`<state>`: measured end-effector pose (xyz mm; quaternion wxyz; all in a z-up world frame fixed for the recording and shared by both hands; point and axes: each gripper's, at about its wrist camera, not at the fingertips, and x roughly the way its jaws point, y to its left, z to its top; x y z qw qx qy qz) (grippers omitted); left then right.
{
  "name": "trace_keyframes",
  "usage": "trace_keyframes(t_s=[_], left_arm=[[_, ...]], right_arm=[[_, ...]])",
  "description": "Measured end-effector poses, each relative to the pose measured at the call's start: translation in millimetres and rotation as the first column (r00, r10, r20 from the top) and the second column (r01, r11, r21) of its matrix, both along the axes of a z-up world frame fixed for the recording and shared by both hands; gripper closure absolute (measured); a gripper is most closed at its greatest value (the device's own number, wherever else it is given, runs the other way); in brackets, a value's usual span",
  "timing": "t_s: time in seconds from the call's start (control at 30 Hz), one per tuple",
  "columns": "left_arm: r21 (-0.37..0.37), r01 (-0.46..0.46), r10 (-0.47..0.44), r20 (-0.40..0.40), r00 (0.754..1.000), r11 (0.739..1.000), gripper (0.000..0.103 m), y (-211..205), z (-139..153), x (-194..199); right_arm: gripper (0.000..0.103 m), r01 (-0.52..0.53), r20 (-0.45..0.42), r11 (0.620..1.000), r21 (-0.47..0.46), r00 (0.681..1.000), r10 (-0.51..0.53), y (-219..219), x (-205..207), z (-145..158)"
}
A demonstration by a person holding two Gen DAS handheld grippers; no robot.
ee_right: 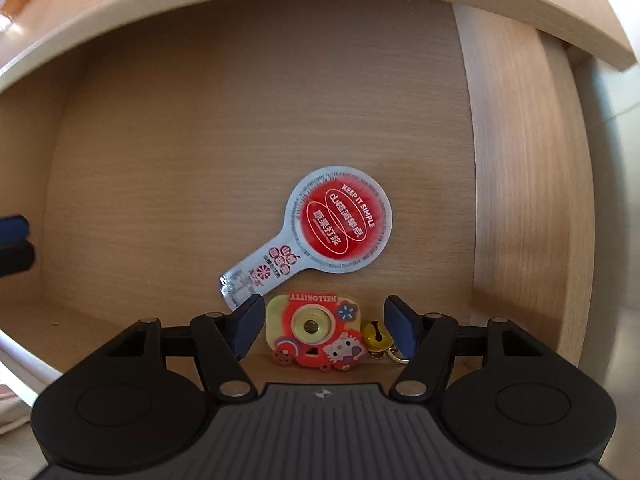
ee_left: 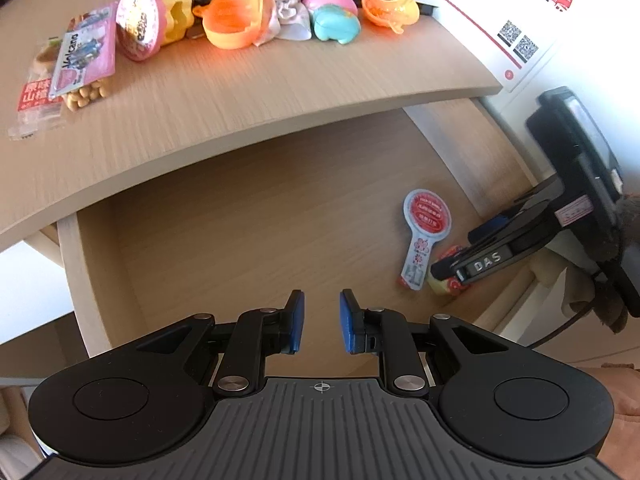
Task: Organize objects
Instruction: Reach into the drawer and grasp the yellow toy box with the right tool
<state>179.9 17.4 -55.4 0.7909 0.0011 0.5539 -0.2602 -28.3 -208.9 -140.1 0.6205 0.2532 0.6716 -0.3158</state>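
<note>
**Drawer open under wood-grain desk, toys lined on top**

Desktop (ee_left: 240, 92): light laminate, rounded front edge, white wall card at 1 o'clock. Open light-wood drawer (ee_left: 248, 208) below it, smooth grain floor. Left gripper (ee_left: 321, 322) hovers over the drawer, blue pads apart, nothing between them. Right gripper (ee_right: 324, 330) sits low in the drawer at 3 o'clock, jaws wide, straddling the red-and-yellow rubbery Hello Kitty camera charm (ee_right: 316, 332) without touching it; small brass bell (ee_right: 376, 336) just beside the charm. Round-headed red-and-white foil sachet (ee_right: 332, 232) lies flat just past it. Desk row: glossy orange plastic capsule half (ee_left: 236, 18), teal-and-pink shell (ee_left: 334, 12), peanut packet (ee_left: 80, 64).
</note>
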Motion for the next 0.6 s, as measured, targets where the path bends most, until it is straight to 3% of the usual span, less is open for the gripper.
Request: trace_keyframes(t_s=[0.17,0.27,0.33,0.43,0.6], left_arm=[[-0.012,0.003,-0.003,0.006,1.000,1.000,0.082,-3,4,0],[-0.019,0.010,-0.010,0.004,1.000,1.000,0.082,-5,5,0],[-0.025,0.020,-0.020,0.000,1.000,1.000,0.082,-7,5,1],[-0.027,0.060,-0.060,-0.007,0.998,0.998,0.082,-17,3,5],[-0.075,0.177,-0.181,-0.048,0.982,0.981,0.082,-61,-9,23]], right_arm=[[0.036,0.004,-0.083,0.999,0.047,0.997,0.000,-3,7,-15],[0.047,-0.011,-0.095,0.997,0.071,0.995,0.017,-4,8,-20],[0.047,-0.026,-0.085,0.999,0.048,0.996,0.030,-2,8,-15],[0.047,-0.037,0.000,0.999,-0.006,0.999,0.037,-2,6,12],[0.047,0.054,0.211,0.987,-0.153,0.977,-0.021,-12,-13,91]])
